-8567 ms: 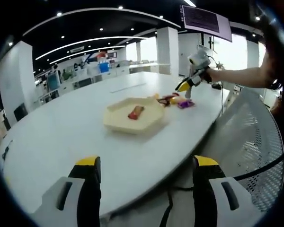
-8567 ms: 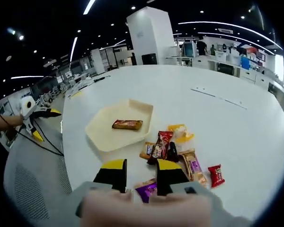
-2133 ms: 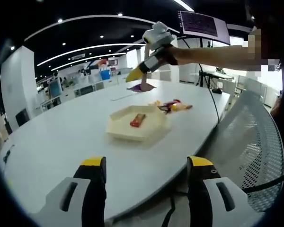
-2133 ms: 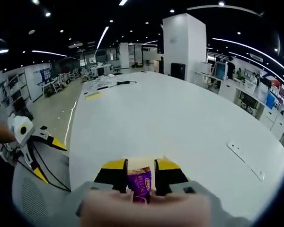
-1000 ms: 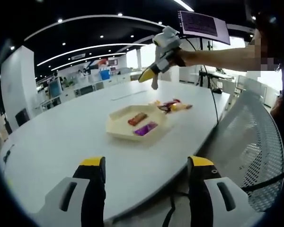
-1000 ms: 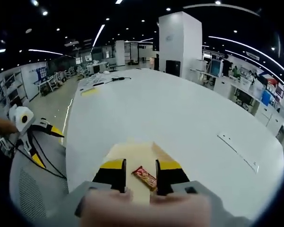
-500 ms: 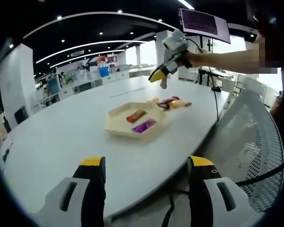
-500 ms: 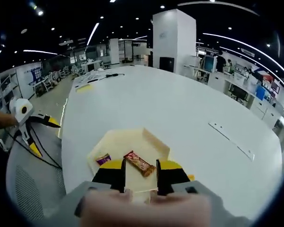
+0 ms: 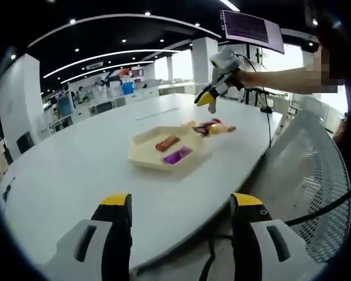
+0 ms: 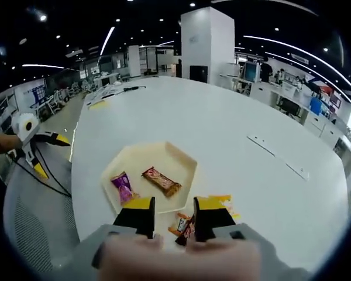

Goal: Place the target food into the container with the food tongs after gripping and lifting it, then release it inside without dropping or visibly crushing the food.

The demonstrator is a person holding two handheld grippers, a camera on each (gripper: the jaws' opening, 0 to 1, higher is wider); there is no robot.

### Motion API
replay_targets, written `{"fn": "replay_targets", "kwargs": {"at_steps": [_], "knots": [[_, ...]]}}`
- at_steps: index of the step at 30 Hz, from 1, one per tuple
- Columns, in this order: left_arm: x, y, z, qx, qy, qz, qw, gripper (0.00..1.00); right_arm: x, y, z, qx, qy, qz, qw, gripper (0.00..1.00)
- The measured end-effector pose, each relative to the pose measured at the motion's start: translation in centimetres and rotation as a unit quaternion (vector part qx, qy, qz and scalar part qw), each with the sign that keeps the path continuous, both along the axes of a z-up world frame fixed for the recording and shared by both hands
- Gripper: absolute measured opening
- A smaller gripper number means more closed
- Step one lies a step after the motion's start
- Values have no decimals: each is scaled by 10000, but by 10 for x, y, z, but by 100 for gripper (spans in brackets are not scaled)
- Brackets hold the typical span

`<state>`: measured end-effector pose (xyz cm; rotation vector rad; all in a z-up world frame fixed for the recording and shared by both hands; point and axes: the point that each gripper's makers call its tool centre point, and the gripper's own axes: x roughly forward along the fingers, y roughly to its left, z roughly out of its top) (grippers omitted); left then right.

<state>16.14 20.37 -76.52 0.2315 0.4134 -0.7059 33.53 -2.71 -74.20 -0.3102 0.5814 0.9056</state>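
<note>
The right gripper point(image 10: 171, 218), jaws parted and empty, partly hides loose snacks point(image 10: 182, 225) beside the tray point(image 10: 181, 157), where a purple packet point(image 10: 123, 187) and brown bar point(image 10: 161, 181) lie. The left gripper point(image 9: 180, 234) stands released over the tabletop point(image 9: 76, 170) edge.

Bright ceiling spots and strips, window glare at right, strong fisheye bending, soft blurred edges.

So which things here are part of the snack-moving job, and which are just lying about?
Part of the job:
- tray
- purple snack and brown bar lying in it
- pile of snacks beside the tray
- right gripper, jaws apart with nothing between them

Lying about:
- left gripper, open, off the table edge
- mesh chair
- flat strip on the table
</note>
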Motion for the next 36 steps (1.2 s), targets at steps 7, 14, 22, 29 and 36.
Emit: {"fn": "replay_targets", "kwargs": {"at_steps": [7,14,22,29,36], "knots": [[-1,-2,1,-43,-21,-57,10000,67,-2,-16,-8,-4,41,-145,9999,26],[-1,-2,2,-61,-53,-39,10000,75,-4,-29,-12,-57,23,-229,9997,27],[-1,-2,2,-96,-60,-33,9999,81,-4,-39,-16,-141,-23,-262,9996,27],[0,-3,3,-165,-39,-50,9998,85,-1,-45,-22,-172,-70,-346,9992,28],[-1,-4,3,-228,-10,-82,9997,87,-4,-44,-35,-147,10,-381,9992,28]]}}
